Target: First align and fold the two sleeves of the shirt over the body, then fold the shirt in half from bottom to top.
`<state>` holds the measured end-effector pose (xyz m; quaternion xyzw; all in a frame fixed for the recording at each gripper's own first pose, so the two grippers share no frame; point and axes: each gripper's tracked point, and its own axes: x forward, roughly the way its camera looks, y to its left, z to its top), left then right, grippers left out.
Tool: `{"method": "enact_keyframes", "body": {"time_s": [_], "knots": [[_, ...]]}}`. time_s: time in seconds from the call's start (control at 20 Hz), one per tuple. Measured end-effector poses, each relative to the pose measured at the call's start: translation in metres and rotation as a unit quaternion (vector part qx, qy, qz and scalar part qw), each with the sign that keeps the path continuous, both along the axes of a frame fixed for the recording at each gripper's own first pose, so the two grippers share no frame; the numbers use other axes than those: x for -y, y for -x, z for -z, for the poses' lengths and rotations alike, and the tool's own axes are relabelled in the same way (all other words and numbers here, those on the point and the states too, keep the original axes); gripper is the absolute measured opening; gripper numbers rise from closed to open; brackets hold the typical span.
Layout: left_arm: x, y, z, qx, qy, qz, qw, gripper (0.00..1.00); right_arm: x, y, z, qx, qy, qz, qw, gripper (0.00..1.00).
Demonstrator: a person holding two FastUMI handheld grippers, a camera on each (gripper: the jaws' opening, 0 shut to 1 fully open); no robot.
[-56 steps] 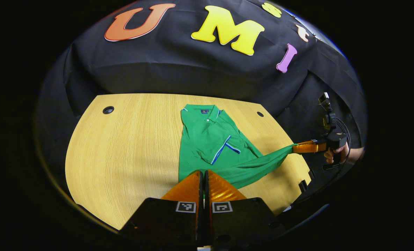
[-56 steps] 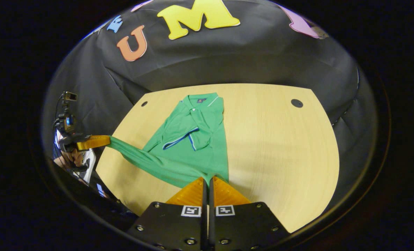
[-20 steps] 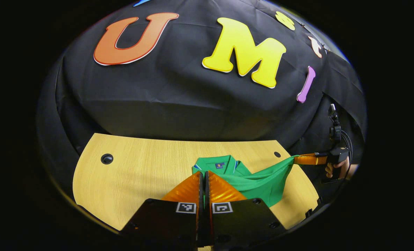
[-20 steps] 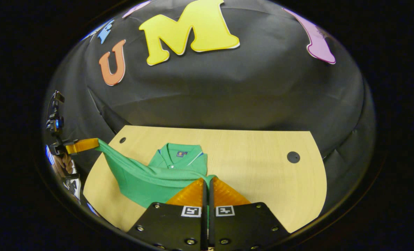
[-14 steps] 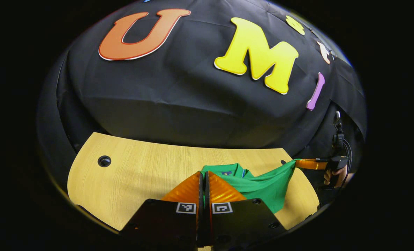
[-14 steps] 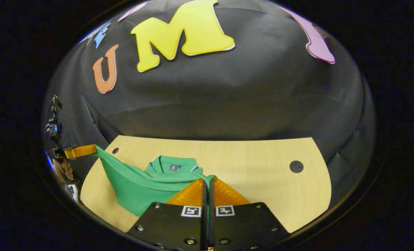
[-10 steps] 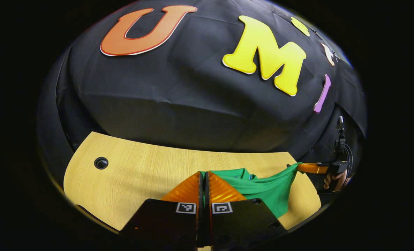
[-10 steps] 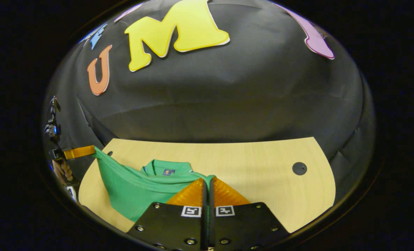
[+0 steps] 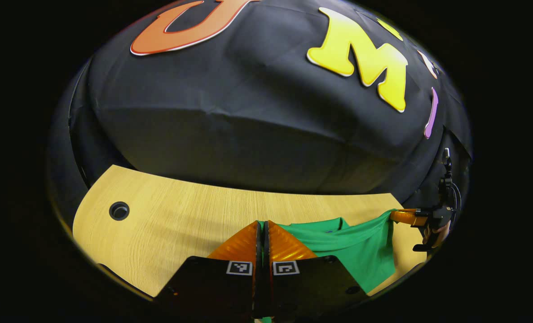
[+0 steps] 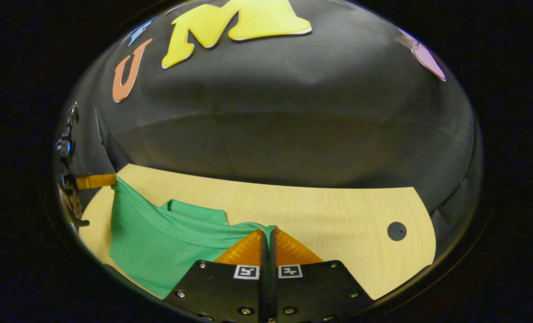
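A green polo shirt [image 9: 360, 251] lies on the light wooden table [image 9: 176, 224], its bottom hem lifted and stretched between both grippers over the collar end. My left gripper [image 9: 262, 224] is shut on one hem corner at the bottom of the left gripper view. My right gripper [image 10: 266, 232] is shut on the other hem corner. The right gripper [image 9: 403, 217] also appears far right in the left gripper view, held by a hand [image 9: 433, 233]. In the right gripper view the left gripper [image 10: 100, 181] sits at the far left, pinching the shirt [image 10: 158, 242].
The table [image 10: 338, 224] has a round cable hole [image 10: 396, 231] on its right side and another cable hole [image 9: 119, 211] on its left side. Black cloth hangs directly behind the table's far edge.
Both grippers have carried the hem up and forward over the shirt towards the collar. The sleeves and most of the collar are now covered by the lifted cloth.
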<state>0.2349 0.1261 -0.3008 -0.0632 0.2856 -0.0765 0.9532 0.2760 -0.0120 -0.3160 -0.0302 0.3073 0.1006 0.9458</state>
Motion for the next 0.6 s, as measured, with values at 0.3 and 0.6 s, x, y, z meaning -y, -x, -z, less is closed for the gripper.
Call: {"method": "enact_keyframes", "body": {"time_s": [0.3,0.6], "knots": [[-0.008,-0.020,0.037,-0.015,-0.038,-0.009,0.999,0.03,0.000,-0.010,0.035,-0.016,0.029,0.007,0.999,0.01],[-0.008,-0.026,0.043,-0.011,-0.070,-0.016,0.997,0.05,0.012,-0.016,0.033,-0.008,0.047,0.026,0.999,0.06]]}}
